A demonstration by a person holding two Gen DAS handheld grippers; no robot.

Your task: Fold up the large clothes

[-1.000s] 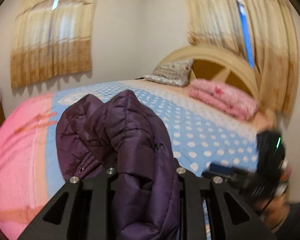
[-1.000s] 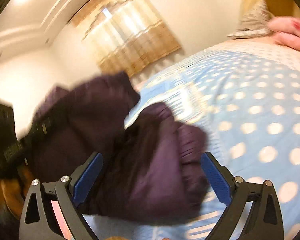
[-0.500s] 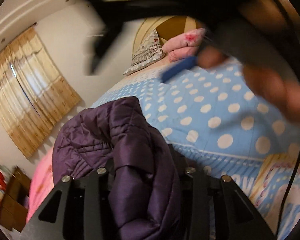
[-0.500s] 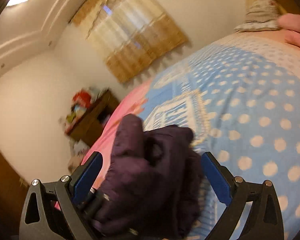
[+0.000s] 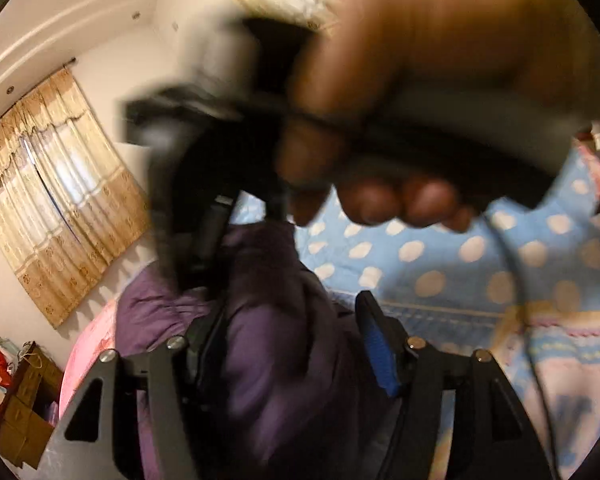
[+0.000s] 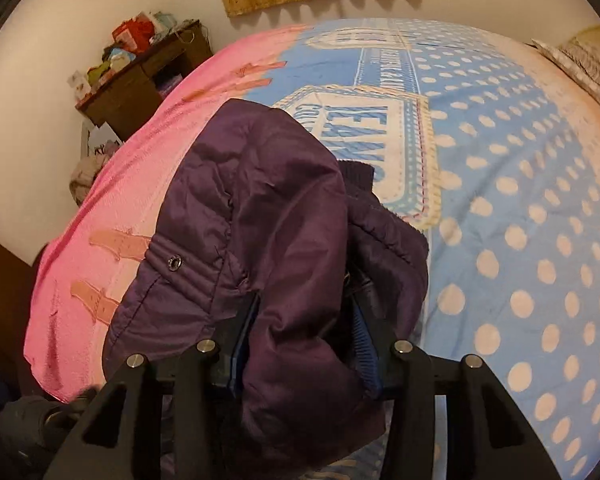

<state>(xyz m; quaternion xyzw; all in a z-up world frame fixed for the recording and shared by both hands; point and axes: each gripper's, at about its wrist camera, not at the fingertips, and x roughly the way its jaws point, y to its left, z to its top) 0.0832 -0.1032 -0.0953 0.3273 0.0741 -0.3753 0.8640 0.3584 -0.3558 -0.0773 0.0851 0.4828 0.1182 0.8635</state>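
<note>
On the left, our left gripper [image 5: 290, 344] keeps its fingers closed on a thick fold of the quilted dark-purple padded jacket [image 5: 268, 344], as it did a second ago. What is new in this view is how near our other hand has come: the right hand [image 5: 432, 92], blurred by motion, now fills the upper frame just above the jacket.

On the right, the change is plainer. Our right gripper [image 6: 302, 344], which stood wide half a second ago, now has its fingers clamped on a bunched part of the same jacket [image 6: 260, 240]. The garment hangs from both grips over the pink and blue polka-dot bedspread [image 6: 520, 208]. We judge that with two holds we can now spread the jacket flat before folding.
</note>
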